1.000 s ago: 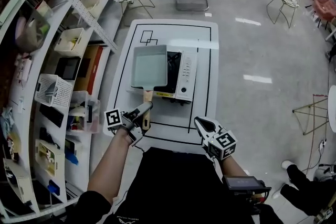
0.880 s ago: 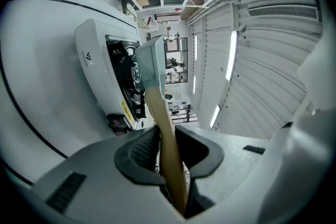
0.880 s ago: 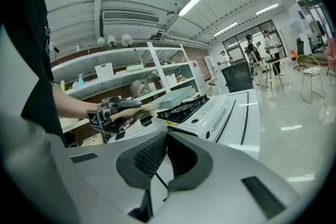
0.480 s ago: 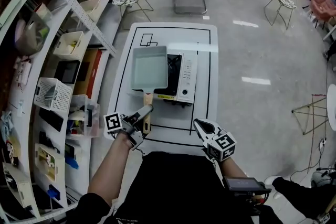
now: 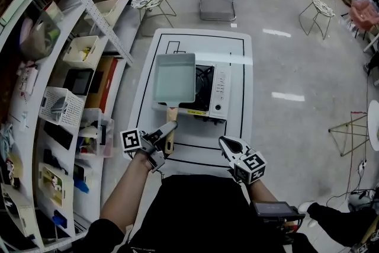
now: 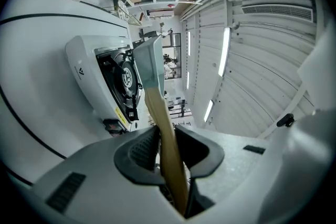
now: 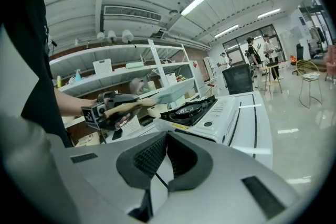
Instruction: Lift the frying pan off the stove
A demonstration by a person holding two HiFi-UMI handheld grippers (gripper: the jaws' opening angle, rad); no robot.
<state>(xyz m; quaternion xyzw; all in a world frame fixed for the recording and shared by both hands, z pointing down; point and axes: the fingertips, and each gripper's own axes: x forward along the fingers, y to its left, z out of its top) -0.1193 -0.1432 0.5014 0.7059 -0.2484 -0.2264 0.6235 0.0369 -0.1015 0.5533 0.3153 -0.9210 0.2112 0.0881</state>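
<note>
- The left gripper (image 6: 168, 157) is clamped on the pan's wooden handle (image 6: 157, 113), its 2 ribbed pads pressing the handle's flat sides.
- The frying pan (image 5: 175, 76) is square, pale and shallow-walled. It extends straight away from that gripper along the handle's long axis, over the left part of the white stove (image 5: 218, 90), and looks raised clear of the black burner (image 7: 190, 108).
- The right gripper (image 7: 167, 160) is closed on nothing, low over the table (image 5: 201, 130), and is farther from the pan.

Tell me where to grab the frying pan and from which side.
The wooden handle, approached from the near side along its length: it juts straight back from the frying pan, slim and reaching past the stove. The left gripper is shut on it.
</note>
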